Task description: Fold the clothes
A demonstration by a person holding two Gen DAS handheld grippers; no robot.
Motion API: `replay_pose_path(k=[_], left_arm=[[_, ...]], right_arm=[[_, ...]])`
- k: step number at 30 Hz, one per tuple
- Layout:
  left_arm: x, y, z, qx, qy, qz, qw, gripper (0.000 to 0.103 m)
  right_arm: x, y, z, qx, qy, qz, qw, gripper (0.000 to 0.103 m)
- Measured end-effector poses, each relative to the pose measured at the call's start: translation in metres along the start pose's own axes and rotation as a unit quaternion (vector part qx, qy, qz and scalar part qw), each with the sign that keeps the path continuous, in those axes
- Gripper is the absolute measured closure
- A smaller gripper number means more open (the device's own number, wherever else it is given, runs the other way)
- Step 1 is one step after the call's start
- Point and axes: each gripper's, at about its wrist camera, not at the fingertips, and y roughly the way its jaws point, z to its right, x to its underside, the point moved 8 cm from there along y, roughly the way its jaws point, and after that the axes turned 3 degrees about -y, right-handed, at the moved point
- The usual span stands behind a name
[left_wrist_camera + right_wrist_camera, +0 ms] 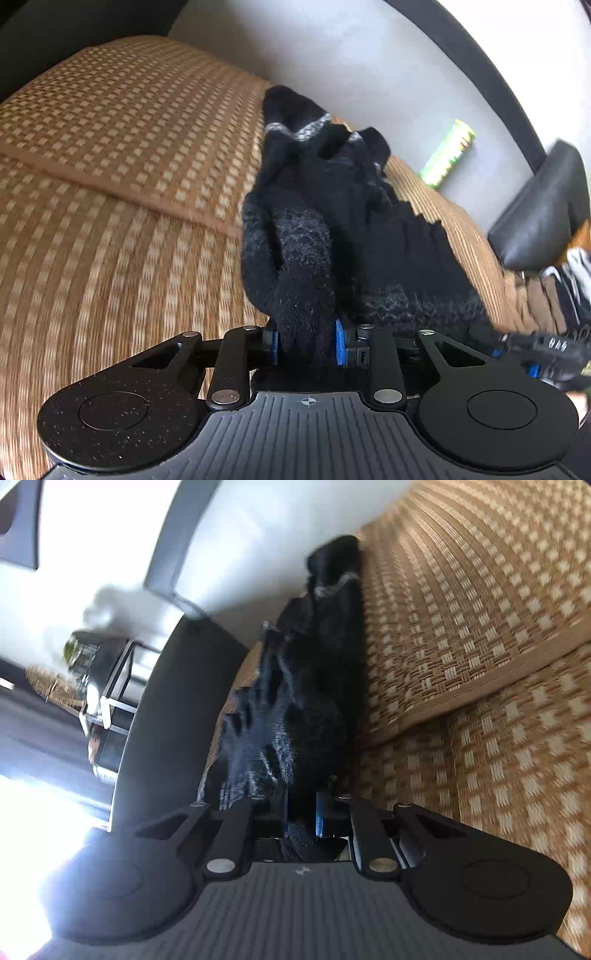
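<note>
Over tan woven checked mat (110,155) | left gripper (306,345), right gripper (301,812) both clenched on black fuzzy grey-striped sock (295,236) | step: mid-fold, judged | next: bring ends together, keep tension.

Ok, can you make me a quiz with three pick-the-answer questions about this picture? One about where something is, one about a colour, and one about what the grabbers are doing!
1. Where is the green can?
A. on the pale floor beyond the woven mat
B. on the mat
C. in a gripper

2. What colour is the sock?
A. red
B. black with a grey stripe
C. yellow

3. What is the left gripper doing?
A. open, empty
B. resting on the can
C. shut on the sock

Answers: 1 A, it lies past the mat's edge. 2 B, dark knit, pale band. 3 C, blue pads pinch the fabric; the right gripper grips it too.
</note>
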Motion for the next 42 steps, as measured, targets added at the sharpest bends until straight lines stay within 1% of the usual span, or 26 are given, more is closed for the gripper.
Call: replay_pose_path(k=[2, 6, 10, 14, 15, 16, 17, 19, 20, 21, 22, 23, 26, 27, 30, 32, 35, 36, 38, 40, 42], left_arm=[[0.020, -0.012, 0.007, 0.003, 0.004, -0.005, 1.0000, 0.078], [0.067, -0.026, 0.009, 0.015, 0.003, -0.017, 0.9997, 0.075], [0.084, -0.036, 0.008, 0.013, -0.007, -0.011, 0.9998, 0.071], [0.102, -0.047, 0.006, 0.011, -0.017, -0.004, 0.9998, 0.065], [0.106, -0.049, 0.006, 0.011, -0.020, -0.002, 0.9997, 0.063], [0.110, -0.052, 0.006, 0.010, -0.022, -0.001, 0.9997, 0.055], [0.114, -0.054, 0.005, 0.009, -0.024, 0.001, 0.9997, 0.047], [0.101, -0.052, 0.009, 0.000, -0.008, 0.009, 0.9999, 0.045], [0.095, -0.050, 0.011, -0.005, 0.000, 0.014, 0.9999, 0.044], [0.088, -0.049, 0.013, -0.010, 0.007, 0.018, 0.9998, 0.039], [0.081, -0.048, 0.015, -0.015, 0.015, 0.022, 0.9995, 0.034], [0.075, -0.047, 0.017, -0.020, 0.023, 0.026, 0.9992, 0.033], [0.055, -0.044, 0.024, -0.034, 0.047, 0.038, 0.9976, 0.032], [0.049, -0.043, 0.026, -0.039, 0.055, 0.043, 0.9968, 0.032], [0.029, -0.039, 0.032, -0.054, 0.079, 0.055, 0.9939, 0.032], [0.016, -0.037, 0.037, -0.063, 0.095, 0.062, 0.9916, 0.032], [0.017, -0.018, 0.043, -0.060, 0.115, 0.040, 0.9907, 0.030], [0.017, -0.013, 0.043, -0.066, 0.117, 0.036, 0.9903, 0.031], [0.017, -0.004, 0.043, -0.076, 0.122, 0.028, 0.9892, 0.033], [0.018, 0.003, 0.043, -0.087, 0.120, 0.025, 0.9887, 0.040], [0.020, 0.005, 0.042, -0.087, 0.112, 0.024, 0.9895, 0.043]], right_arm=[[0.013, -0.019, -0.008, 0.003, -0.008, -0.005, 1.000, 0.089], [0.048, -0.056, -0.008, 0.015, -0.008, -0.010, 1.000, 0.089], [0.091, -0.089, 0.010, 0.039, 0.012, -0.010, 0.999, 0.089], [0.128, -0.105, 0.025, 0.062, 0.031, -0.010, 0.998, 0.090], [0.133, -0.106, 0.025, 0.064, 0.034, -0.009, 0.997, 0.090], [0.135, -0.108, 0.025, 0.065, 0.035, -0.006, 0.997, 0.090], [0.135, -0.108, 0.024, 0.067, 0.035, -0.005, 0.997, 0.087], [0.129, -0.110, 0.016, 0.072, 0.022, -0.003, 0.997, 0.083], [0.123, -0.112, 0.009, 0.075, 0.009, 0.001, 0.997, 0.075], [0.117, -0.115, 0.002, 0.079, -0.004, 0.009, 0.997, 0.065], [0.109, -0.119, -0.006, 0.082, -0.021, 0.020, 0.996, 0.060], [0.099, -0.123, -0.014, 0.083, -0.039, 0.034, 0.995, 0.054], [0.071, -0.122, -0.040, 0.083, -0.095, 0.059, 0.990, 0.051], [0.063, -0.116, -0.044, 0.086, -0.106, 0.062, 0.989, 0.049], [0.042, -0.091, -0.049, 0.091, -0.122, 0.058, 0.987, 0.048], [0.034, -0.075, -0.044, 0.095, -0.121, 0.055, 0.987, 0.048], [0.030, -0.059, -0.035, 0.099, -0.111, 0.051, 0.988, 0.047], [0.030, -0.056, -0.031, 0.101, -0.109, 0.049, 0.988, 0.047], [0.030, -0.049, -0.025, 0.105, -0.101, 0.045, 0.988, 0.046], [0.030, -0.043, -0.019, 0.103, -0.082, 0.044, 0.990, 0.045], [0.031, -0.039, -0.016, 0.101, -0.072, 0.039, 0.991, 0.047]])
